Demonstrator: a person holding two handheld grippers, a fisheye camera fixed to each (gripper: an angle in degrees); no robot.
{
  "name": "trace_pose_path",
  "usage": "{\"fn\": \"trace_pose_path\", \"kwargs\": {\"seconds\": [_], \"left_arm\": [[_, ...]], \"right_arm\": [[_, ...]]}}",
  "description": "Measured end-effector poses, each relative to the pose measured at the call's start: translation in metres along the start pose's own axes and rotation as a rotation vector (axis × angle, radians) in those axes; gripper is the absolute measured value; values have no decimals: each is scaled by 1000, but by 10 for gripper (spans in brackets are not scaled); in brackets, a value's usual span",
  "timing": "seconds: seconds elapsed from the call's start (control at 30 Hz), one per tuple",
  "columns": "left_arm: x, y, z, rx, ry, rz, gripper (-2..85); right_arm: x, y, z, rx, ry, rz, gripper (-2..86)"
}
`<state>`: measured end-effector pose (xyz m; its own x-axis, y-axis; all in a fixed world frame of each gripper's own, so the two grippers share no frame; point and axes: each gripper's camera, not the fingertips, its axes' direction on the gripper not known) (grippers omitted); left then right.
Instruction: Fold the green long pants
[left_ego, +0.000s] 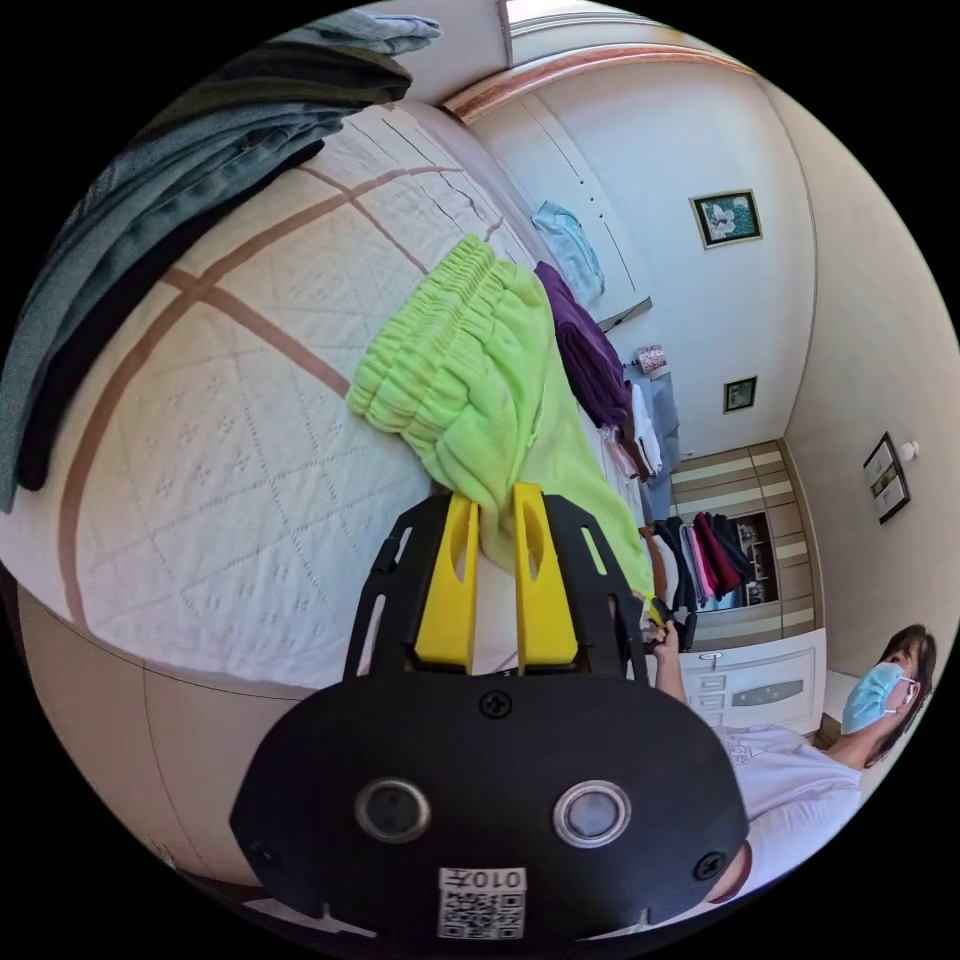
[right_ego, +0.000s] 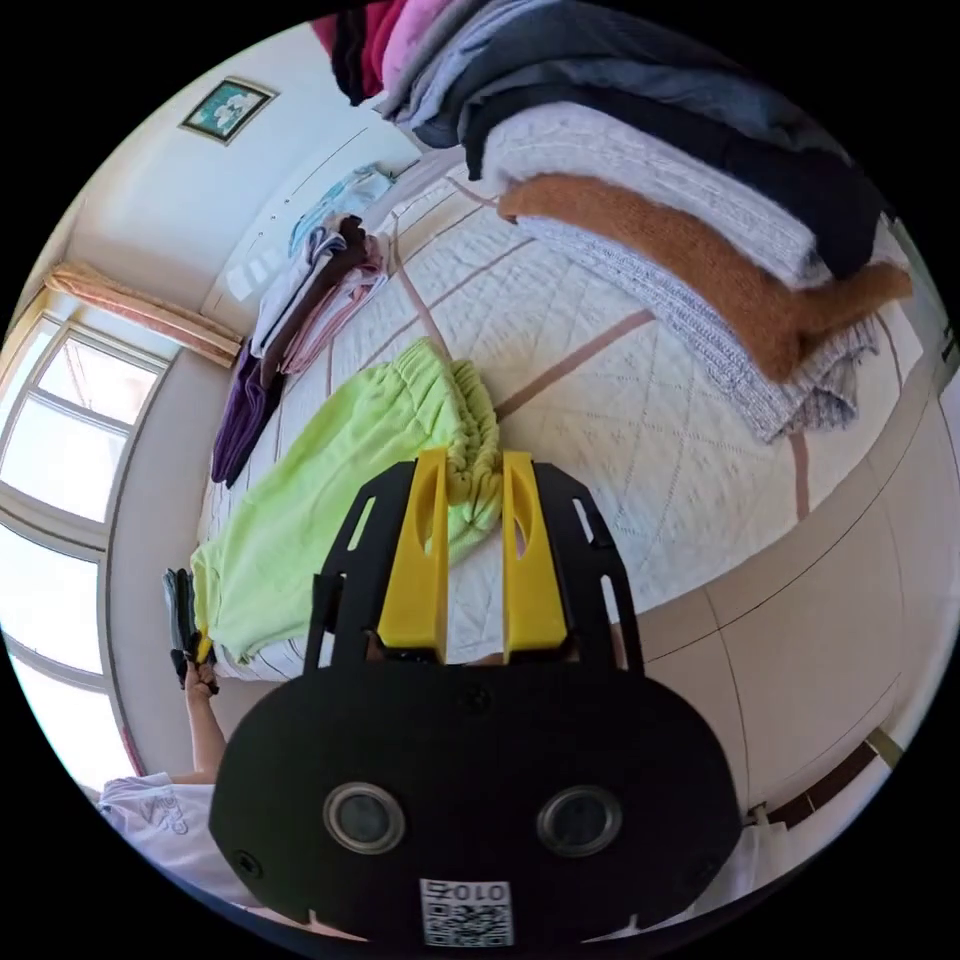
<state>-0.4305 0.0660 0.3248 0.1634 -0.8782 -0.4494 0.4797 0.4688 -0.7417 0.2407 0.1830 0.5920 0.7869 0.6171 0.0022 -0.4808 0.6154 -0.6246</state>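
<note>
Left gripper (left_ego: 497, 500): yellow jaws narrowly parted, with a fold of the green long pants (left_ego: 470, 380) running down between the tips; whether both jaws press the cloth cannot be told. Right gripper (right_ego: 474, 470): jaws at a similar narrow gap, tips at the gathered elastic waistband, the cloth bunched between them; a firm grip cannot be confirmed. The pants are bright lime green, with a ribbed, ruffled waistband and smooth legs, laid out lengthwise on the white quilted bedspread (left_ego: 230, 450) with brown stripes. In the right gripper view the other gripper (right_ego: 185, 625) sits at the far hem end of the pants, at the bed's edge. Beyond the pants lie a purple garment (left_ego: 590, 360) and stacks of folded clothes (right_ego: 690, 170).
</note>
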Motion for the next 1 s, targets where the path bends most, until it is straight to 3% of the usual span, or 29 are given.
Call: {"fn": "trace_pose_path", "kwargs": {"seconds": [0.2,0.37,0.47,0.6,0.8,0.87,0.93,1.0], "left_arm": [[59,27,-17,52,-373,101,80],[186,-10,70,2,-559,641,98],[209,-44,143,-62,-697,788,110],[213,-85,178,-64,-592,791,119],[207,-104,247,-304,-688,908,104],[199,-95,273,-390,-785,957,56],[195,-90,278,-371,-850,960,25],[189,-95,265,-316,-759,891,11]], "right_arm": [[-53,22,-39,212,189,-145,115],[-156,13,-14,151,34,-621,146],[-212,6,27,40,34,-837,143],[-255,-4,74,-117,149,-962,139],[-256,-11,94,-202,108,-1028,112],[-255,-9,98,-207,102,-1039,86],[-255,-5,98,-207,99,-1058,52],[-251,-2,82,-131,57,-1025,32]]}}
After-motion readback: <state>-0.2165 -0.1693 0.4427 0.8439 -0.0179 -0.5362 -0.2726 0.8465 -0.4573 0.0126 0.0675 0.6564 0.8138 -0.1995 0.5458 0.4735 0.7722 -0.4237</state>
